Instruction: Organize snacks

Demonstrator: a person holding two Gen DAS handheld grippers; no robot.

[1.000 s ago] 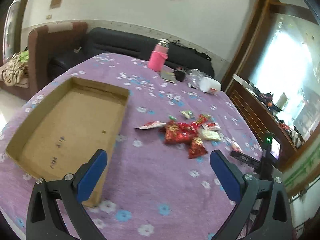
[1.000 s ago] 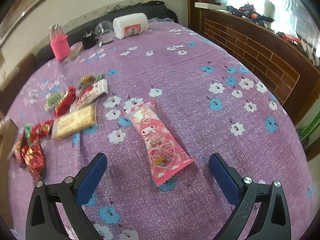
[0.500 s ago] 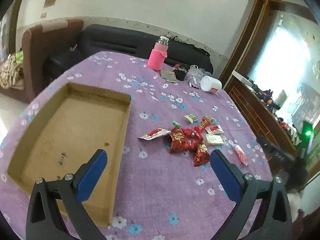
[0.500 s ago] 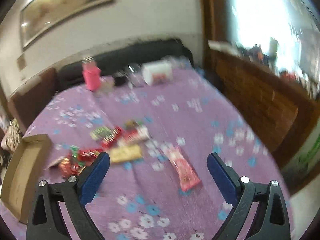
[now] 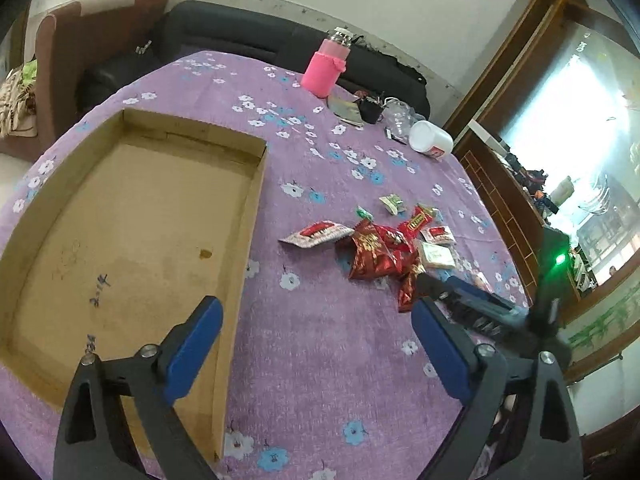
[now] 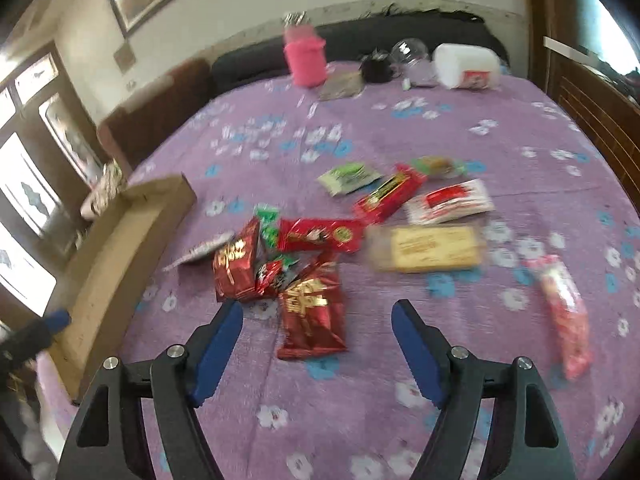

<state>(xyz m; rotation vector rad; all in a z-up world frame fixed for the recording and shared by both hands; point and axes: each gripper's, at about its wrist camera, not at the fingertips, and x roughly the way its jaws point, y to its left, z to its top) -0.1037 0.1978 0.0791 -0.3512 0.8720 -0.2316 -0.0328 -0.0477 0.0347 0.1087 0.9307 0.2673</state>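
Note:
Several snack packets (image 5: pixel 380 248) lie in a loose pile on the purple flowered tablecloth, right of an empty shallow cardboard box (image 5: pixel 120 240). My left gripper (image 5: pixel 316 344) is open and empty, above the box's near right edge. My right gripper (image 6: pixel 318 340) is open and empty, just above a red packet (image 6: pixel 312 320) at the near end of the pile. A beige bar (image 6: pixel 428 248), a white-and-red packet (image 6: pixel 448 202) and a long pink packet (image 6: pixel 568 320) lie to the right. The box edge (image 6: pixel 120 240) shows at left. The right gripper also shows in the left wrist view (image 5: pixel 472 304).
A pink bottle (image 5: pixel 326 66), a black cup (image 5: pixel 370 108), a clear jar (image 5: pixel 398 114) and a white tub on its side (image 5: pixel 432 142) stand at the table's far side. A dark sofa (image 5: pixel 240 36) runs behind. A wooden cabinet (image 5: pixel 504 200) is at right.
My right gripper has swung left from the pink packet to the red packets in the pile. My left gripper has shifted slightly; the box now looks nearer.

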